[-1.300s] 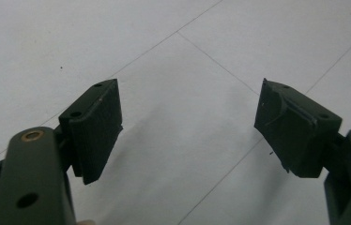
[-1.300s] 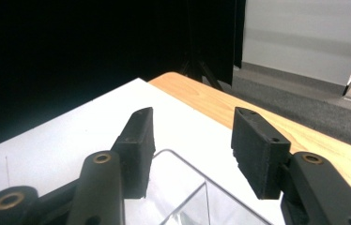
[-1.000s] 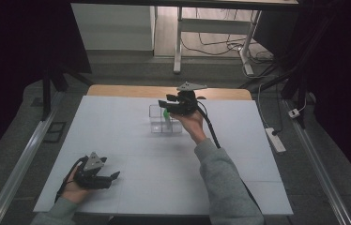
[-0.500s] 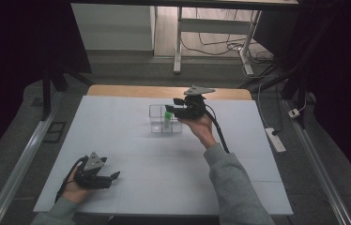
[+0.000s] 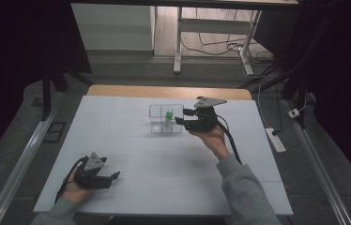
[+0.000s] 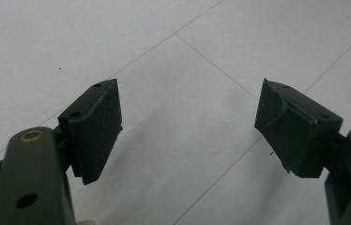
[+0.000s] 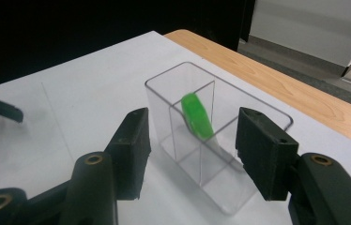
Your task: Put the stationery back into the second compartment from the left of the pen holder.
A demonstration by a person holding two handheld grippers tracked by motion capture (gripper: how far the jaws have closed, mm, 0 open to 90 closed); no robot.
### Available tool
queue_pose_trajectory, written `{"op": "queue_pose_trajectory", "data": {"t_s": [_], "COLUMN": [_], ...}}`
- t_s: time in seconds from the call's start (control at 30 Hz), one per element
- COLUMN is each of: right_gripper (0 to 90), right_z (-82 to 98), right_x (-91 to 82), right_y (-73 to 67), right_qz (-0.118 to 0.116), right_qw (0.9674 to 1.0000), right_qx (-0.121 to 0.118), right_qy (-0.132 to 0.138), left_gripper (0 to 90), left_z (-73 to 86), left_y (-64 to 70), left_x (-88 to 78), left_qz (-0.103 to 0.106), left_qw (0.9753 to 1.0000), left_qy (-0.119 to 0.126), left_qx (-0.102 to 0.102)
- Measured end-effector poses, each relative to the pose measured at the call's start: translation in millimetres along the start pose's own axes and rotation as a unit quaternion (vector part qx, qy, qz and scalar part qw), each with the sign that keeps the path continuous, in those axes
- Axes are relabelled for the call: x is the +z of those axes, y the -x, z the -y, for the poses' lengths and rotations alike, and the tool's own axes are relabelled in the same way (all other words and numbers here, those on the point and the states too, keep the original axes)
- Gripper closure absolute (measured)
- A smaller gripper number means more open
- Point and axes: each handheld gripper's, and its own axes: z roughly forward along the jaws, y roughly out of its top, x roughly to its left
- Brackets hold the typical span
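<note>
Green piece lower end blurred inside clear box | right hand-held gripper jaws just widening, empty

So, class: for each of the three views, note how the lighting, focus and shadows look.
High view: the white table is lit while the surroundings are dark. Left gripper view: sharp, with soft shadows under the left hand-held gripper. Right gripper view: the clear box and green piece are crisp, and the far left edge is blurred.

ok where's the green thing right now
The green thing leans inside the clear divided box near the table's far middle in the high view, just left of the right hand-held gripper, whose open jaws hold nothing.
</note>
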Motion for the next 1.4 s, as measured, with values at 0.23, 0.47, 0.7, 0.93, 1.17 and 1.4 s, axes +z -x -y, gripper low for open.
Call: {"op": "queue_pose_trajectory", "data": {"t_s": [0.23,0.47,0.7,0.93,1.17,1.4], "right_gripper": [44.5,44.3,44.2,43.5,42.7,42.3], "right_z": [14.9,34.4,58.8,86.7,112.8,133.1], "right_x": [-21.3,-41.7,-66.4,-93.4,-119.9,-132.7], "right_y": [-5.1,-12.1,-10.3,-6.4,-9.2,-11.3], "right_qz": [0.004,0.005,0.019,0.04,0.053,0.065], "right_qw": [1.0,0.9994,0.999,0.998,0.9967,0.995], "right_qx": [-0.003,-0.019,-0.01,0.005,0.0,0.008], "right_qy": [-0.008,-0.028,-0.038,-0.049,-0.061,-0.076], "left_gripper": [22.9,22.9,22.8,22.8,22.8,22.8], "left_z": [0.1,0.2,0.0,0.1,-0.4,-0.7], "left_y": [0.0,0.2,0.5,0.7,1.1,1.0], "left_x": [-0.1,0.1,0.6,0.9,1.4,1.1], "left_qz": [0.0,-0.001,-0.001,-0.002,-0.003,-0.005], "left_qw": [1.0,1.0,1.0,1.0,1.0,1.0], "left_qy": [0.0,-0.001,-0.003,-0.003,-0.005,-0.004], "left_qx": [0.0,0.0,0.001,0.0,0.001,-0.001]}}
